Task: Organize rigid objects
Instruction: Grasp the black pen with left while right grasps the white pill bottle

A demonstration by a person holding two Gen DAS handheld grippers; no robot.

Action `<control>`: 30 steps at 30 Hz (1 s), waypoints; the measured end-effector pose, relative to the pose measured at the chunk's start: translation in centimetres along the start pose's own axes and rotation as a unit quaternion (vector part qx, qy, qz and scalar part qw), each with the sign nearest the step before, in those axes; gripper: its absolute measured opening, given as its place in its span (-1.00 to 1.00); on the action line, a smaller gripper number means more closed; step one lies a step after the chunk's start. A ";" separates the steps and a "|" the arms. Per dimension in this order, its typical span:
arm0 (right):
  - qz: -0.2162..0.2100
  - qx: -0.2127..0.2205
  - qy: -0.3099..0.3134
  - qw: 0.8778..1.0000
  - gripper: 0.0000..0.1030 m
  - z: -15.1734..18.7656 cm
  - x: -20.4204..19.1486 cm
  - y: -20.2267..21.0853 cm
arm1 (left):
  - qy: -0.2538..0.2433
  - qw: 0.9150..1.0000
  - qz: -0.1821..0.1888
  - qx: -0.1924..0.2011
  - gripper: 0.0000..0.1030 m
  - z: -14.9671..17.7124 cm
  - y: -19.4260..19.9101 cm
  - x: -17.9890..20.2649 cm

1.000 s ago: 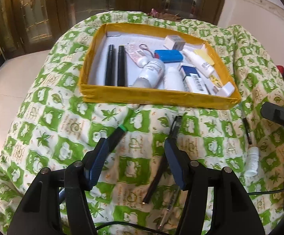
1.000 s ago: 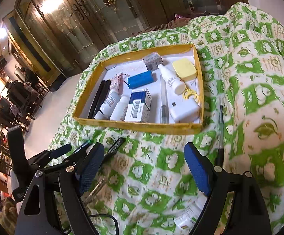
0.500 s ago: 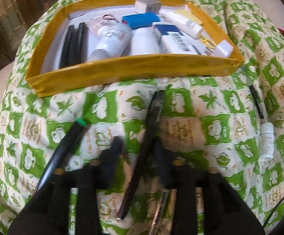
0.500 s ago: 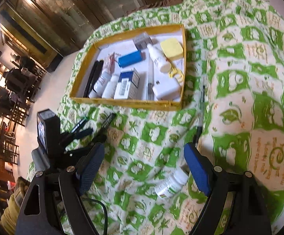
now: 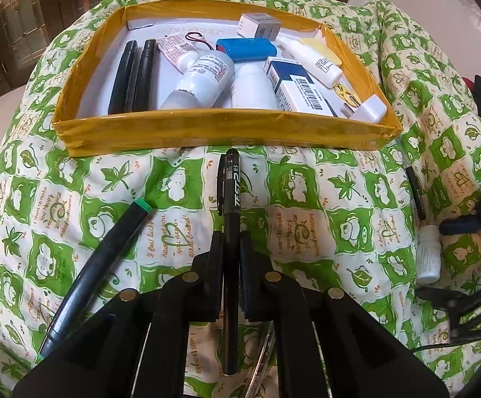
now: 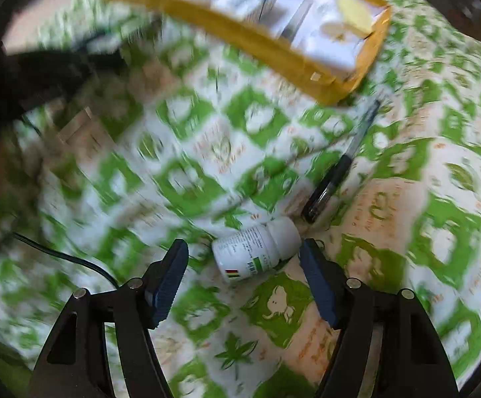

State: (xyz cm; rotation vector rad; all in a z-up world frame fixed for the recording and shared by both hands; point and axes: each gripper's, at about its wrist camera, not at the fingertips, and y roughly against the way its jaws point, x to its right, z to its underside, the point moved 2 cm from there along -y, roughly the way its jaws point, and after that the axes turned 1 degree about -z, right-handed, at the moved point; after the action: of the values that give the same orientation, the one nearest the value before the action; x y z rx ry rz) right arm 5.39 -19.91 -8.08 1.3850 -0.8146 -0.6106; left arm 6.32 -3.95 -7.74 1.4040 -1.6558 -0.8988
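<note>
Since a second ago, the left gripper (image 5: 231, 242) has clamped a black pen (image 5: 231, 205) lying on the green patterned cloth (image 5: 307, 219) near the yellow tray (image 5: 220, 131), while the right gripper (image 6: 243, 265), jaws wide, hovers around a white bottle (image 6: 257, 248).

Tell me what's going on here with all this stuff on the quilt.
A person with a gripper in each hand is sorting small items into the yellow tray. The left gripper is shut on a black pen, just short of the tray. The right gripper hangs open over a small white bottle lying on the green quilt, beside another black pen. A green-capped marker lies loose too. The tray already holds bottles, boxes and two dark tubes.
</note>
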 end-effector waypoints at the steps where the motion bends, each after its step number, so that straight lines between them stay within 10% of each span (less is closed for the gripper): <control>1: 0.012 -0.008 0.010 1.000 0.33 -0.1 -0.1 -0.7 | 0.001 1.000 0.001 -0.001 -0.88 -0.1 -0.1 0.0; 8: 0.026 0.046 0.005 0.999 -0.15 -0.9 -0.1 0.6 | 0.010 1.000 0.003 -0.010 -0.87 -0.3 -0.8 -0.5; 22: -0.261 0.212 -0.146 0.930 -0.15 -2.4 2.4 3.9 | 0.028 1.000 0.011 -0.005 -0.87 -0.5 -1.0 -1.1; 30: -0.232 0.160 -0.134 0.950 0.06 -2.1 -0.2 1.1 | 0.044 0.999 0.015 -0.012 -0.87 -0.5 -1.1 -1.8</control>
State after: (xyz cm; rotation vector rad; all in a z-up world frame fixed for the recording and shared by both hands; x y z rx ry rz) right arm 6.86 -18.37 -7.05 1.8404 -0.8289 -1.0854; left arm 7.40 -2.31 -8.68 1.3790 -1.5911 -0.8246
